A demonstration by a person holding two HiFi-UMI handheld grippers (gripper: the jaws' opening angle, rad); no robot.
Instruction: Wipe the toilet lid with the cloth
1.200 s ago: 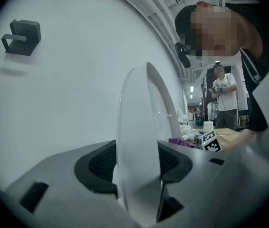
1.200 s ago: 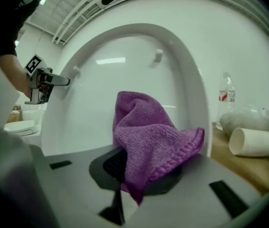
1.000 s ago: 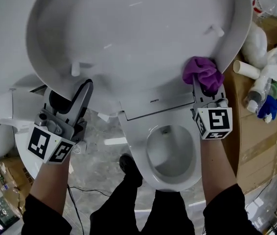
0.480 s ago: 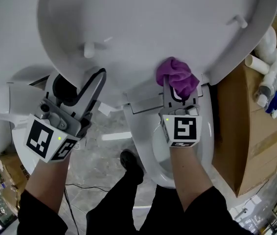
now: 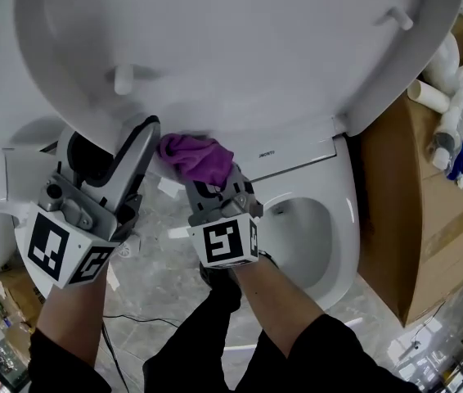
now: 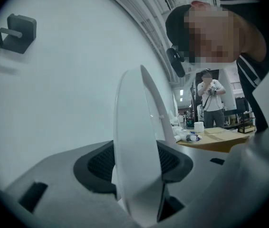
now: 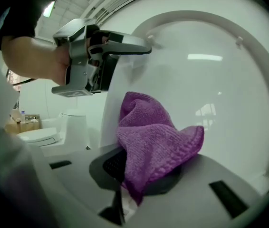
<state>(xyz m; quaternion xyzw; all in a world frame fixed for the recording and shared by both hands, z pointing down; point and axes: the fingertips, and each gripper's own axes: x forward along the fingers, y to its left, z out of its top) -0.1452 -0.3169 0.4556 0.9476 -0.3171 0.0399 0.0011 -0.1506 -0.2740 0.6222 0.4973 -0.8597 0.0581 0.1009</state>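
The white toilet lid (image 5: 240, 47) stands raised and fills the top of the head view. My left gripper (image 5: 143, 137) is shut on its lower left rim; in the left gripper view the rim (image 6: 134, 151) runs straight between the two pads. My right gripper (image 5: 207, 182) is shut on a bunched purple cloth (image 5: 195, 158), which presses against the lid's lower edge right beside the left gripper. In the right gripper view the cloth (image 7: 153, 141) drapes over the jaws against the lid's inner face (image 7: 210, 89), with the left gripper (image 7: 139, 44) just above it.
Below the lid the toilet seat and bowl (image 5: 330, 244) lie open. A cardboard box (image 5: 411, 219) stands close on the right with several bottles (image 5: 452, 129) on top. Another white toilet (image 5: 2, 187) is at the left. A person's legs and a shoe are below.
The right gripper has slid the cloth leftward along the lid's lower edge, from the right side to just beside the left gripper. The left gripper has kept its hold on the rim.
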